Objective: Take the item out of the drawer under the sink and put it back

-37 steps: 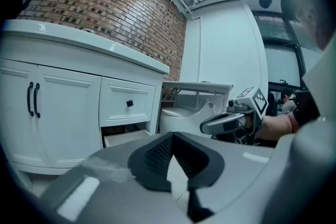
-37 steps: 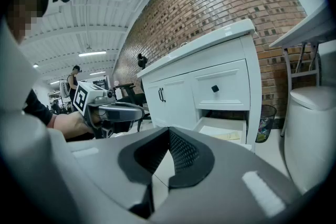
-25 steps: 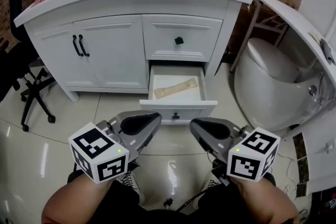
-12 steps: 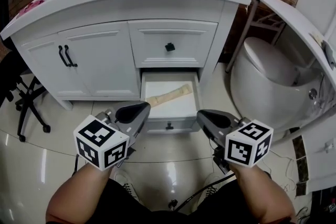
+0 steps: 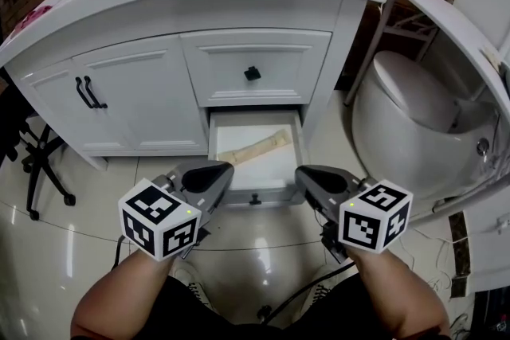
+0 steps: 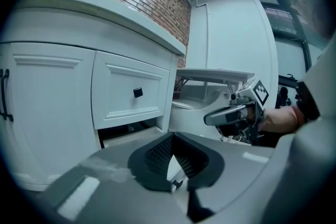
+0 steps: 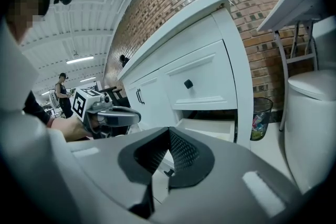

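The lower drawer (image 5: 255,171) of the white sink cabinet stands pulled out. A flat beige strip (image 5: 260,146) lies slanted inside it. My left gripper (image 5: 217,173) hangs just short of the drawer front's left corner, shut and empty. Level with it, my right gripper (image 5: 307,176) sits by the drawer's right corner, also shut with nothing in it. In the left gripper view the pads (image 6: 159,150) meet at their tips and the open drawer (image 6: 128,132) shows behind. The right gripper view shows its pads (image 7: 181,150) together and the drawer (image 7: 207,126) ahead.
Above the open drawer is a closed drawer with a black knob (image 5: 252,73); double doors (image 5: 119,103) are to the left. A toilet (image 5: 414,119) stands at the right, an office chair (image 5: 36,163) at the left. A bin (image 7: 260,117) sits beside the cabinet.
Both grippers and the head camera have moved closer to the cabinet; the grippers now sit at the open drawer's front corners. The drawer and the strip have not shifted.
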Demonstrator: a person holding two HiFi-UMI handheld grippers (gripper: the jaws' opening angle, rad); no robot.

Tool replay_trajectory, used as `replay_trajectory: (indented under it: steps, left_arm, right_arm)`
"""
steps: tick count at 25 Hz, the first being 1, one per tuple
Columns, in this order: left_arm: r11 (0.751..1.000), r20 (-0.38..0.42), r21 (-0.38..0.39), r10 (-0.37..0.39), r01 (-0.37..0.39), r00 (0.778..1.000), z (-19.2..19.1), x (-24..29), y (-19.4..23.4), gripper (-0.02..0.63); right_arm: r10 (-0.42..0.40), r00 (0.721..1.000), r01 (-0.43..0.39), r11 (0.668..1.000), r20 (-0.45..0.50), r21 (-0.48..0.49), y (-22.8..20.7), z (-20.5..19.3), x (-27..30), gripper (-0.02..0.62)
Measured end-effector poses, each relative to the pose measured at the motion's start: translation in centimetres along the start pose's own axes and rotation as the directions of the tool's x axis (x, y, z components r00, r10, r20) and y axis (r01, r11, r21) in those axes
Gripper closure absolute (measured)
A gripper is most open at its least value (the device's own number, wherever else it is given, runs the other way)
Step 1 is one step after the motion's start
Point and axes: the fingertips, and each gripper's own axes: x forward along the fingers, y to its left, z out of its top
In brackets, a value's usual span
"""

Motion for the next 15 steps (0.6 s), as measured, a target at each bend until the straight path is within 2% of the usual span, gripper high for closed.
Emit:
replay_trajectory:
  steps: [5,10,15]
  left_arm:
    - [1.000,-0.009,0.006,0.009,-0.009,1.000,0.0,0.5,0.8,0.600]
    - [0.991,-0.112,0.133,-0.012,0.027,0.994,-0.1,2.3,1.1,0.600]
    - [0.960,-0.152,0.274,-0.006,0.048,0.988,1.5,5.5,1.9,0.600]
  right_arm:
    - [0.001,1.000,-0.001,1.000,-0.006,0.019,-0.6,-0.2,0.3,0.592]
    - [0.029,1.000,-0.029,0.999,0.005,0.015,0.4,0.1,0.2,0.592]
    - [0.039,0.999,-0.039,0.999,-0.012,0.011,0.3,-0.2,0.6,0.592]
